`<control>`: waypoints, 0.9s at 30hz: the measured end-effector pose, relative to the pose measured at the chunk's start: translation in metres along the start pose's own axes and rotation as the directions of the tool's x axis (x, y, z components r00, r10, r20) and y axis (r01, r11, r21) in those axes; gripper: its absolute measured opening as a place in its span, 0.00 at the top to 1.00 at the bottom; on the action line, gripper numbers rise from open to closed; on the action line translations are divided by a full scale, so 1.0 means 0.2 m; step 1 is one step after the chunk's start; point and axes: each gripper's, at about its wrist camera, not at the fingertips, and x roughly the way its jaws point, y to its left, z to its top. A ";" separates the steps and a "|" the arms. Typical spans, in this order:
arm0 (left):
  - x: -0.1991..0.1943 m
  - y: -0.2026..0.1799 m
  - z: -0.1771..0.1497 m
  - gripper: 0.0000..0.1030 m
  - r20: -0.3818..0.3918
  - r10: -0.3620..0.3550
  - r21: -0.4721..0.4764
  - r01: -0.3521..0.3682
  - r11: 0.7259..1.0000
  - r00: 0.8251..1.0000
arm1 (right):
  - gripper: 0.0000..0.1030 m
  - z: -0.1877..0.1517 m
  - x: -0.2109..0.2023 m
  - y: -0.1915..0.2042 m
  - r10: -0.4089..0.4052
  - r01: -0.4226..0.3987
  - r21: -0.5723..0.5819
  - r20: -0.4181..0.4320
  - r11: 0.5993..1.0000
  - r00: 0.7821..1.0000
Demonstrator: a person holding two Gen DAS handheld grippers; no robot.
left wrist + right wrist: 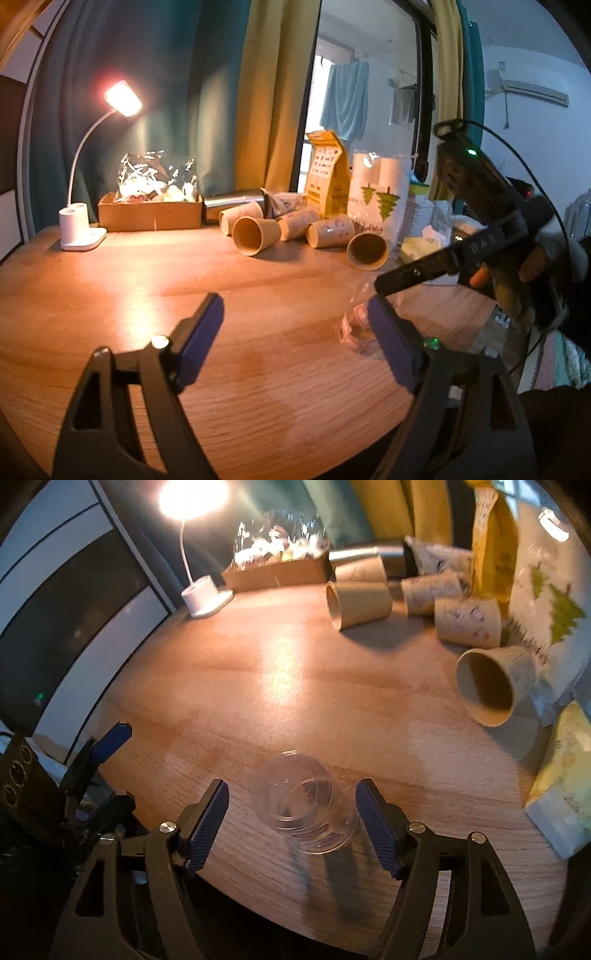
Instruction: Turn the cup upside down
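A clear plastic cup [304, 806] stands on the wooden table [258, 686] between the fingers of my right gripper [293, 823], which is open around it without touching. Whether it stands on its rim or its base I cannot tell. In the left wrist view the cup [360, 326] shows faintly behind my left gripper's right finger, with the right gripper's black finger [417, 273] just above it. My left gripper [295, 339] is open and empty, low over the table to the cup's left.
Several paper cups [255, 234] lie on their sides at the back, by a yellow bag [328, 173] and a sleeve of cups [380, 192]. A lit desk lamp [79, 230] and a cardboard box [149, 214] stand at the back left.
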 end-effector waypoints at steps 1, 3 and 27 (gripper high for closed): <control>0.00 -0.01 0.01 0.21 -0.001 0.003 0.000 -0.003 1.000 1.000 | 0.28 -0.02 -0.02 0.01 -0.020 0.020 -0.007 0.031 1.000 0.999; 0.00 -0.02 0.02 0.21 -0.001 0.004 0.002 -0.004 1.000 1.000 | 0.27 -0.05 -0.05 0.03 -0.059 0.060 -0.018 0.091 0.998 0.994; -0.07 -0.11 0.01 0.21 0.040 0.130 -0.059 -0.127 0.990 0.991 | 0.21 -0.46 -0.14 0.15 -0.192 0.205 0.014 0.413 0.979 0.890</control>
